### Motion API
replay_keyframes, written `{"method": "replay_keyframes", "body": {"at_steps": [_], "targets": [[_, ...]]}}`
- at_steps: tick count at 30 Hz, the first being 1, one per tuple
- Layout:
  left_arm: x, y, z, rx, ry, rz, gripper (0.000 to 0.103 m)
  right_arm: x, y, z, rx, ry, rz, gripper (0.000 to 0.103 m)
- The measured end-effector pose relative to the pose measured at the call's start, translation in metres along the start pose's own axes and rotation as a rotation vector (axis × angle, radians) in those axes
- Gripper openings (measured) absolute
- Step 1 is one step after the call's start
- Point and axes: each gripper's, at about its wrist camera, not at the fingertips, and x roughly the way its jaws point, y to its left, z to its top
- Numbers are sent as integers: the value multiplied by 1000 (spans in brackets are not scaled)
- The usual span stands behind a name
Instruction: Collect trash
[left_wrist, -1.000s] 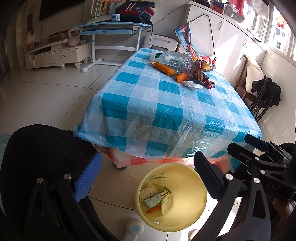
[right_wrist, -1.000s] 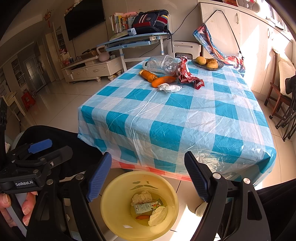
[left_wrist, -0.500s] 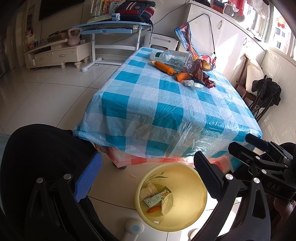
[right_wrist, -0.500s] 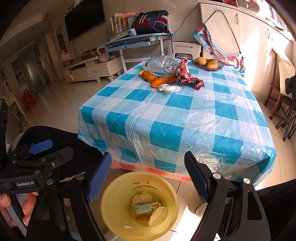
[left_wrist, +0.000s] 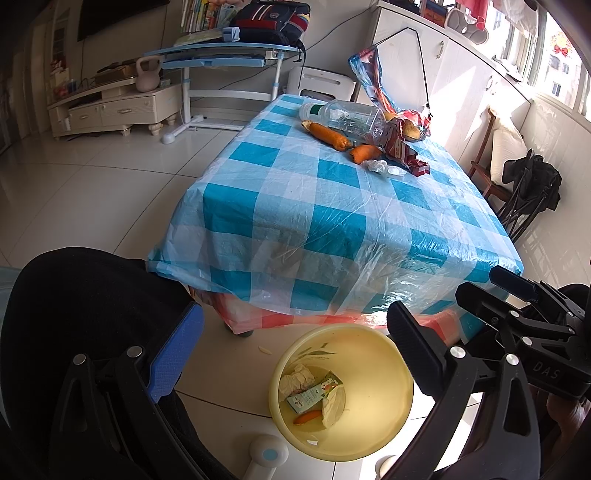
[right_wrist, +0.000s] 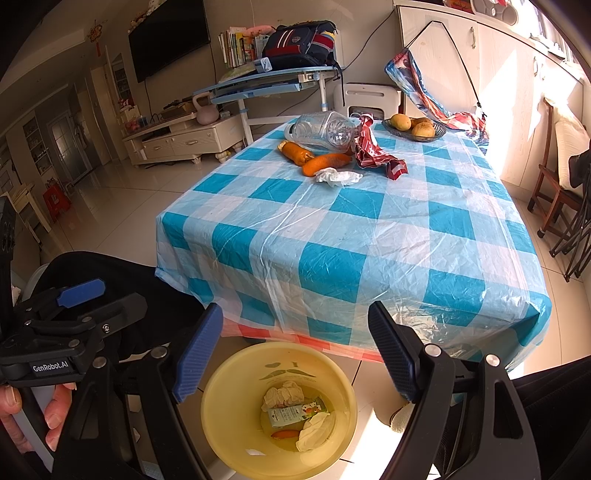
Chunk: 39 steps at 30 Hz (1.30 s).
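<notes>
A yellow bin (left_wrist: 373, 365) (right_wrist: 236, 402) stands on the floor by the near edge of the table with the blue-checked cloth (left_wrist: 332, 221) (right_wrist: 369, 229). It holds crumpled tissues, a small carton and a carrot piece. At the table's far end lie a clear plastic bottle (left_wrist: 343, 114) (right_wrist: 321, 129), two orange carrot pieces (left_wrist: 327, 134) (right_wrist: 327, 162), a white tissue (left_wrist: 380, 168) (right_wrist: 338, 176) and a red wrapper (left_wrist: 400, 149) (right_wrist: 373, 153). My left gripper (left_wrist: 295, 354) and right gripper (right_wrist: 295, 354) hover above the bin, side by side. Both are open with nothing between their fingers.
A bowl of fruit (right_wrist: 413, 127) sits at the table's far right, with a patterned cloth behind it. A black chair back (left_wrist: 74, 295) fills the near left. A folded black chair (left_wrist: 532, 192) and a wooden chair stand at the right. A blue desk (right_wrist: 269, 85) stands behind the table.
</notes>
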Motion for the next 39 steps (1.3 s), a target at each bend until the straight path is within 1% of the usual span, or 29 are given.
{"method": "replay_keyframes", "body": {"at_steps": [39], "targets": [[1, 0, 0, 7, 1, 3, 96, -1, 0, 4, 1, -5, 1, 78]]}}
